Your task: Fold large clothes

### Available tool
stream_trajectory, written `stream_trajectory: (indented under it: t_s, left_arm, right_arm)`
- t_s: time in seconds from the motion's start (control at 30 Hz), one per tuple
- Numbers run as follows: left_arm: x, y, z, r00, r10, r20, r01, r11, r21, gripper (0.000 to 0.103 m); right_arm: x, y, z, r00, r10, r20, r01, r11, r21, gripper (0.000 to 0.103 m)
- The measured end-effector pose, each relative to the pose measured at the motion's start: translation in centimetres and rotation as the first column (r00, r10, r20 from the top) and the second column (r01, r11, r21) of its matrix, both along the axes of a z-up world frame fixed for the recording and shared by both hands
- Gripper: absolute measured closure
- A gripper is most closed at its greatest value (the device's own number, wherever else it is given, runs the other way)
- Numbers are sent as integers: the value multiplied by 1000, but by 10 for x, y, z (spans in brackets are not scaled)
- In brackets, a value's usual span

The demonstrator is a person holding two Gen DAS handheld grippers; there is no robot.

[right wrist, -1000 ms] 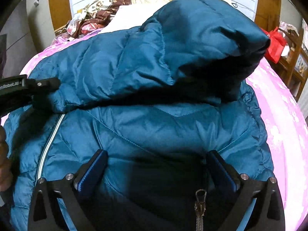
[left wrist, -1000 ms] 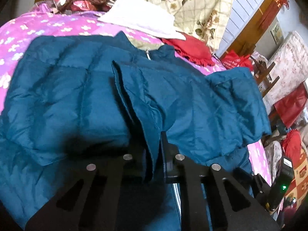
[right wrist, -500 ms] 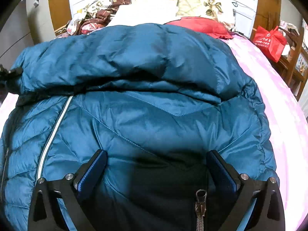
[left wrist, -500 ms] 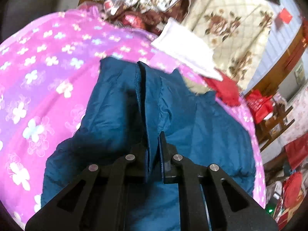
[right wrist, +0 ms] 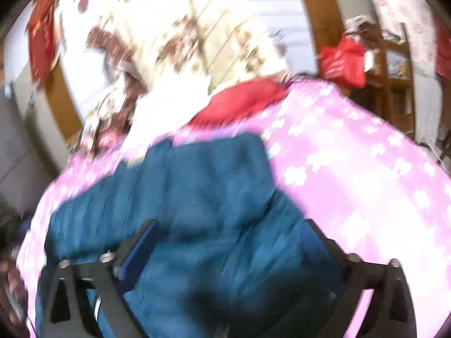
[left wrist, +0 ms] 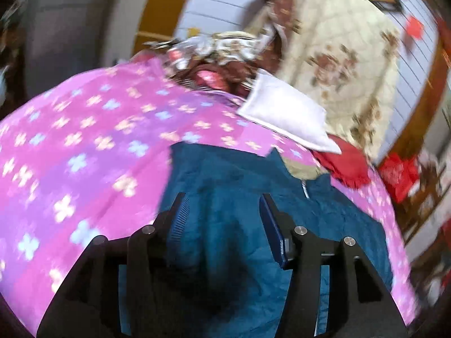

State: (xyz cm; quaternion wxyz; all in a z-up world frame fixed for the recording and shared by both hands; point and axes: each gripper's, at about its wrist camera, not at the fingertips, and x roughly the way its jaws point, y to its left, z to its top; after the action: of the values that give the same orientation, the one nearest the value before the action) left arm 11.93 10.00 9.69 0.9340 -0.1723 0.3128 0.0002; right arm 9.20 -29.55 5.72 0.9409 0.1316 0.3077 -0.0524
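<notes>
Jacket (left wrist: 236, 186) lies on pink flowered bedspread (left wrist: 84, 146); left hand-held gripper (left wrist: 222, 211) opening, right hand-held gripper (right wrist: 231, 236) closing, both empty.

Both cams are wrist fisheyes, each looking forward and downward along its own hand-held gripper fingers, close above the bed. Left view: left hand-held gripper (left wrist: 222, 211) fills the bottom edge, the teal jacket (left wrist: 239, 186) right under it, pink flowered bedspread (left wrist: 84, 146) off to its left, floral quilt (left wrist: 338, 62) and slatted headboard (left wrist: 214, 14) beyond. Right view: right hand-held gripper (right wrist: 231, 233) at the bottom, heavy motion blur, bedspread (right wrist: 352, 169) to its right. Shared between the two: jacket (right wrist: 197, 197), bedspread, red cloth (left wrist: 346, 163) (right wrist: 242, 101), quilt (right wrist: 183, 28), red bag (left wrist: 400, 171) (right wrist: 344, 62).
</notes>
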Motion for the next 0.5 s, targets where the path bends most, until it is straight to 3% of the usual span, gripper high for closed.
stream_trajectory:
  t_s: [0.07, 0.1, 0.17, 0.23, 0.27, 0.3, 0.33, 0.43, 0.5]
  left_arm:
    - [16, -20, -14, 997, -62, -44, 64, 997, 46, 57]
    - [24, -31, -27, 992, -84, -93, 91, 993, 76, 68]
    - [38, -40, -51, 980, -66, -187, 92, 987, 133, 71]
    - [46, -42, -67, 966, -67, -250, 107, 983, 147, 70]
    - [47, -41, -70, 963, -66, -261, 108, 983, 147, 70]
    - [48, -41, -71, 958, -76, -277, 118, 983, 138, 70]
    - [47, -41, -71, 955, -77, -288, 120, 984, 133, 70]
    - [45, -35, -68, 953, -65, -295, 97, 991, 94, 70]
    - [41, -28, -64, 958, -55, -282, 74, 996, 57, 70]
  right_arm:
    - [21, 6, 9, 997, 71, 7, -71, 997, -36, 39]
    - [37, 11, 11, 993, 117, 17, -116, 992, -58, 42]
    - [61, 13, 3, 990, 142, -11, -142, 988, -64, 44]
    - [91, 19, -23, 969, 227, -93, -229, 974, -3, 44]
    - [104, 22, -47, 942, 279, -188, -283, 959, 8, 43]
    - [109, 26, -66, 922, 299, -245, -315, 949, -28, 42]
    - [109, 24, -71, 922, 303, -240, -318, 948, -27, 41]
    - [117, 25, -57, 898, 297, -325, -321, 947, -22, 41]
    - [122, 31, -28, 919, 281, -277, -315, 945, -84, 42]
